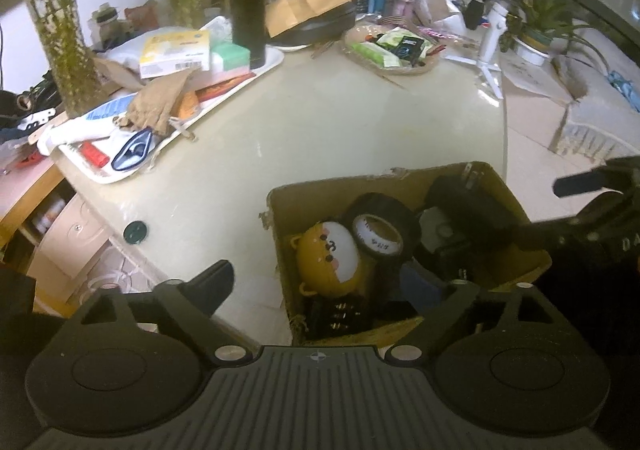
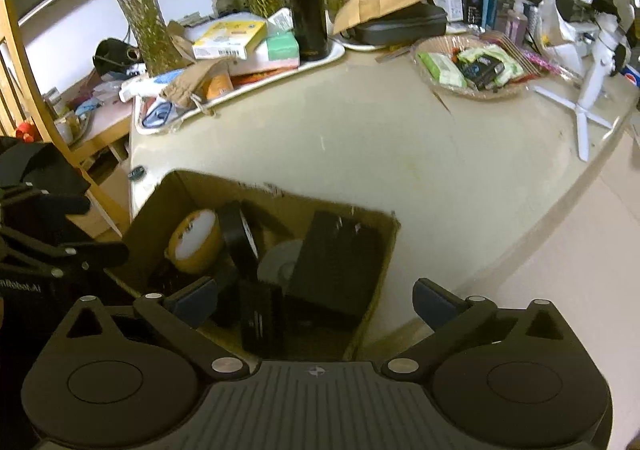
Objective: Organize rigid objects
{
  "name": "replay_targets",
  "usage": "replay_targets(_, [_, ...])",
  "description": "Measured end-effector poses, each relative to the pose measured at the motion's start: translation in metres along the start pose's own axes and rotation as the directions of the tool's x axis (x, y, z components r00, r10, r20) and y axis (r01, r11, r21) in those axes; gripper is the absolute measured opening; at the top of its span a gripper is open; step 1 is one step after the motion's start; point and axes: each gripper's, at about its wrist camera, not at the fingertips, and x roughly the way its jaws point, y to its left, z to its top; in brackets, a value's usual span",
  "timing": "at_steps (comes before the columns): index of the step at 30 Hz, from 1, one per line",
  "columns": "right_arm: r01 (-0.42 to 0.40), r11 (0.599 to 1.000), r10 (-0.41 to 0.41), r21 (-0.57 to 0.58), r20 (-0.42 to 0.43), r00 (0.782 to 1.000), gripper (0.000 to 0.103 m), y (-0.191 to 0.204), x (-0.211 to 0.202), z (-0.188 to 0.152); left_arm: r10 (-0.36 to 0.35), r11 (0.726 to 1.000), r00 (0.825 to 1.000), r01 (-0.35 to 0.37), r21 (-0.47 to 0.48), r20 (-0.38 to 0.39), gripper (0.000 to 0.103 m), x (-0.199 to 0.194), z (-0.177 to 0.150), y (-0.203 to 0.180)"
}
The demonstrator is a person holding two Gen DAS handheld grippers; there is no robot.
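the cardboard box [image 1: 400,334] sits on the desk [image 1: 320,130] just under both claws, holding tape roll [image 1: 378,236] and yellow toy [image 1: 332,262]. our left claw [image 1: 344,286] and right claw [image 2: 316,298] gape empty, likely after dropping items in.

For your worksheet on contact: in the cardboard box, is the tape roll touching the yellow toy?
Touching. The left wrist view shows the tape roll leaning against the yellow toy, no gap between them.
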Motion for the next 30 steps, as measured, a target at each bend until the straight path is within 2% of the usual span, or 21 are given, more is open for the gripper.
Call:
replay_targets(5, [0.006,1.000,-0.006,-0.005,-0.031,1.000,0.103,0.002,-0.002,-0.015,0.015,1.000,1.000,-0.015,-0.024,0.006,0.099,-0.004,-0.007,0.002])
replay_targets(7, [0.009,1.000,-0.010,-0.016,-0.043,0.999,0.103,0.004,-0.002,-0.020,0.005,1.000,1.000,-0.005,-0.026,0.006,0.103,-0.007,-0.009,0.002])
replay_targets(15, [0.035,0.999,-0.038,-0.035,-0.077,0.996,0.103,0.006,0.001,-0.039,0.018,1.000,0.999,-0.018,0.005,-0.034,0.103,-0.003,-0.017,-0.003])
replay_targets(30, [0.069,0.997,-0.072,-0.034,-0.085,0.994,0.103,0.005,0.004,-0.043,0.038,0.999,0.997,-0.036,0.025,-0.070,0.103,0.000,-0.019,-0.005])
